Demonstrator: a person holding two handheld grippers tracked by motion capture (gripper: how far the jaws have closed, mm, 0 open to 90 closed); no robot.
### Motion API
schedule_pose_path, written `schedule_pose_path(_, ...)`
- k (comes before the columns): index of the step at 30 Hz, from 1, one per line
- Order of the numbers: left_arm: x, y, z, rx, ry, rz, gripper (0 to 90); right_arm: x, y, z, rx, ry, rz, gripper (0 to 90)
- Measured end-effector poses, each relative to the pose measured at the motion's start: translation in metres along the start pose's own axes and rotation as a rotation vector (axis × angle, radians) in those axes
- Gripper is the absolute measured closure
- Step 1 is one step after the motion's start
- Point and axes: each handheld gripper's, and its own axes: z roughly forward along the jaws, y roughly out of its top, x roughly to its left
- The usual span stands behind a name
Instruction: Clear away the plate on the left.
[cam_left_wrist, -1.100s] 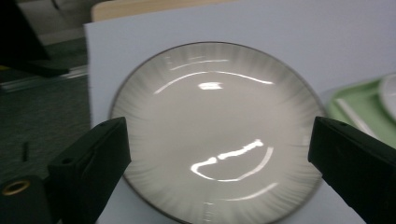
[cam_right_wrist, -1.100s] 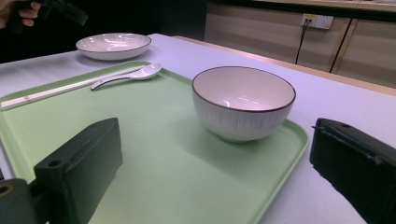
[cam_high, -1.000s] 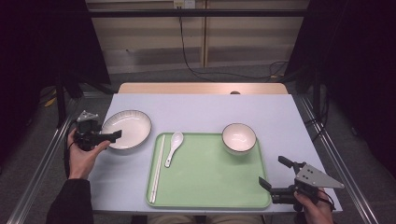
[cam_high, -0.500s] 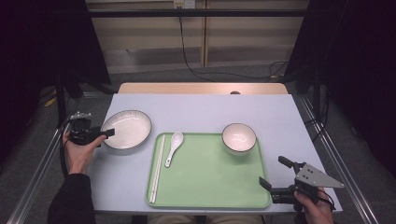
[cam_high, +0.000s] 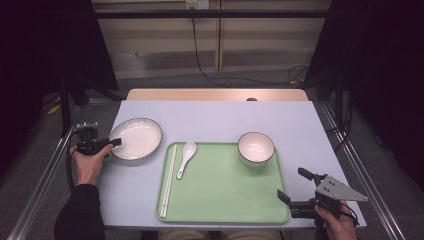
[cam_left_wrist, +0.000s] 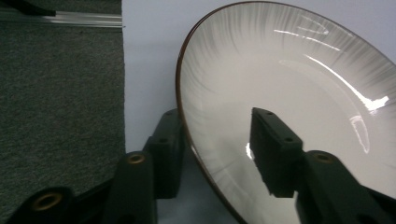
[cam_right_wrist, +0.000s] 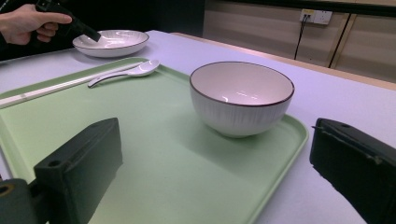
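A white plate (cam_high: 136, 138) with a dark rim lies on the pale table, left of the green tray (cam_high: 225, 200). My left gripper (cam_high: 114, 143) sits at the plate's left edge. In the left gripper view its jaws straddle the plate (cam_left_wrist: 289, 79) rim, one outside and low, one over the inside. They have just been closing, and a gap still shows on the inner side, so my left gripper (cam_left_wrist: 215, 144) is open. My right gripper (cam_high: 292, 184) rests open at the tray's front right corner and faces a white bowl (cam_right_wrist: 241, 95) with nothing between its jaws.
On the tray lie a white spoon (cam_high: 186, 157) and a pair of pale chopsticks (cam_high: 169, 180) at the left, with the bowl (cam_high: 256, 147) at the back right. Metal rails run along both table sides. The table's left edge is close beside the left hand.
The left hand has shifted slightly left and lower, to the plate's left rim, and its jaws have narrowed around the rim. The right gripper has stayed still.
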Motion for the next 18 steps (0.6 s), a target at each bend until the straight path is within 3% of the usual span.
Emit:
schedule_pose_path(3,0.004,-0.002,0.002,-0.002,-0.014,-0.026,61.0,0.0,0.0,0.0,0.0,-0.001,0.003,1.9)
schedule_pose_path(4,0.005,-0.002,0.004,0.001,-0.025,-0.058,61.5,0.0,0.0,0.0,0.002,-0.003,0.001,1.9)
schedule_pose_path(5,0.006,-0.003,0.004,0.002,-0.025,-0.064,64.3,0.0,0.0,-0.001,0.001,-0.001,-0.001,1.9)
schedule_pose_path(15,0.012,-0.004,0.008,0.0,-0.065,-0.121,65.0,0.0,0.0,0.0,-0.003,0.004,-0.002,1.9)
schedule_pose_path(16,0.013,-0.004,0.008,-0.004,-0.064,-0.149,65.4,0.0,0.0,0.0,-0.003,0.005,-0.002,1.9)
schedule_pose_path(18,0.013,-0.004,0.008,0.003,-0.066,-0.155,66.6,0.0,0.0,0.0,-0.001,0.01,-0.001,1.9)
